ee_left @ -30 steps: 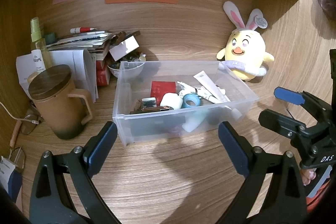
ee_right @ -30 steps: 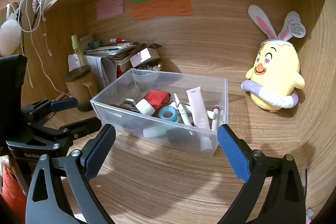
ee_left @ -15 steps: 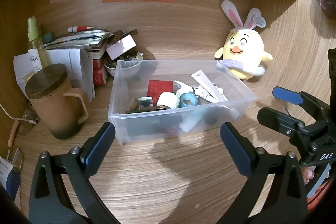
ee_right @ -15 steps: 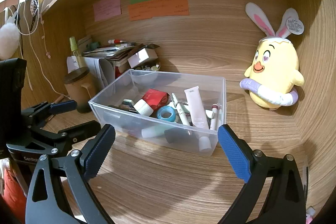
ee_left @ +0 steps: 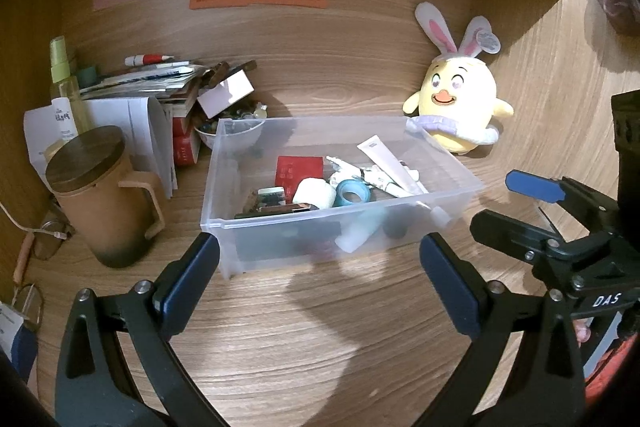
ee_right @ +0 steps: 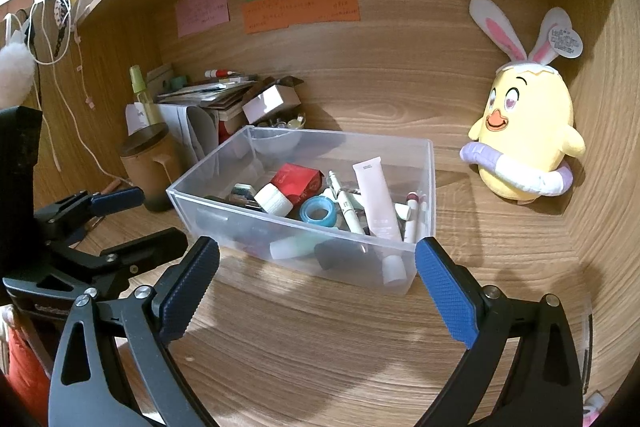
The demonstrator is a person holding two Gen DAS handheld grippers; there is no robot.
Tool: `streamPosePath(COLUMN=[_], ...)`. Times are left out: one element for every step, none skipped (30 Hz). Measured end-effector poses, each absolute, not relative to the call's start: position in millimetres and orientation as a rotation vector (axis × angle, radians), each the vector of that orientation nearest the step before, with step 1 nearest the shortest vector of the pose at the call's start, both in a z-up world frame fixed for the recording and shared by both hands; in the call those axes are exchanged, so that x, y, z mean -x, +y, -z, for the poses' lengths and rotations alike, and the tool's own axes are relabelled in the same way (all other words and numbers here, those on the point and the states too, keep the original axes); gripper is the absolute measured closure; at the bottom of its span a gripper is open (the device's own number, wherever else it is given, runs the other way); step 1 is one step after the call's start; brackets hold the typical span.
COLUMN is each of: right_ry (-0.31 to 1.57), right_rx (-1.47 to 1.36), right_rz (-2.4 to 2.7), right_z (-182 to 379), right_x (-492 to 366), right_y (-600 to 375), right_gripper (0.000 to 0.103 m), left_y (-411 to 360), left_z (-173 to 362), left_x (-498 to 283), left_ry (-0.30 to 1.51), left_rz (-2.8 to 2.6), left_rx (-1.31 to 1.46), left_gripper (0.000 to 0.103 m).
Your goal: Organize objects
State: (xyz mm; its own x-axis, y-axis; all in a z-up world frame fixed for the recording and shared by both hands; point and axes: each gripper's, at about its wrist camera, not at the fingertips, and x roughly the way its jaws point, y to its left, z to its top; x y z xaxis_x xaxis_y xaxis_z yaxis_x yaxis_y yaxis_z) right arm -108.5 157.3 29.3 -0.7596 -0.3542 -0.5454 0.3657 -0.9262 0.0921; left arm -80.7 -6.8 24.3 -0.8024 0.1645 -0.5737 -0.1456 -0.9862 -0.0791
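A clear plastic bin [ee_left: 224,187] [ee_right: 430,187] sits on the wooden desk. It holds a red box [ee_left: 299,171] [ee_right: 296,181], a white roll [ee_left: 314,193], a blue tape ring [ee_left: 352,191] [ee_right: 318,213], a white tube [ee_left: 390,163] [ee_right: 378,201], pens and other small items. My left gripper [ee_left: 318,283] is open and empty, just in front of the bin. My right gripper [ee_right: 316,283] is open and empty, in front of the bin's right half. It also shows in the left wrist view [ee_left: 520,211]; the left gripper shows in the right wrist view [ee_right: 120,223].
A brown lidded mug [ee_left: 104,203] [ee_right: 150,163] stands left of the bin. Behind it are papers, books, a spray bottle [ee_left: 64,87] and a small bowl [ee_left: 236,135]. A yellow chick plush [ee_left: 456,107] [ee_right: 524,143] stands at the right. Glasses [ee_left: 44,247] lie at far left.
Both grippers have drawn back slightly from the bin, so it looks a little smaller and higher in view. Nothing was taken hold of; both jaws stay open.
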Motion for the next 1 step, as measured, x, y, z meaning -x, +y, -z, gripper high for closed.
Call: streamPosePath(right_ry=[0.029], right_rx=[-0.812], right_rz=[2.635], right_z=[-29.0], right_x=[108.8], right_y=[157.4], right_gripper=[0.005], left_y=[-6.9], left_z=[-24.2], left_x=[80.7], left_ry=[-0.047], left_rz=[-2.837], left_rx=[0.910], left_gripper=[0.001])
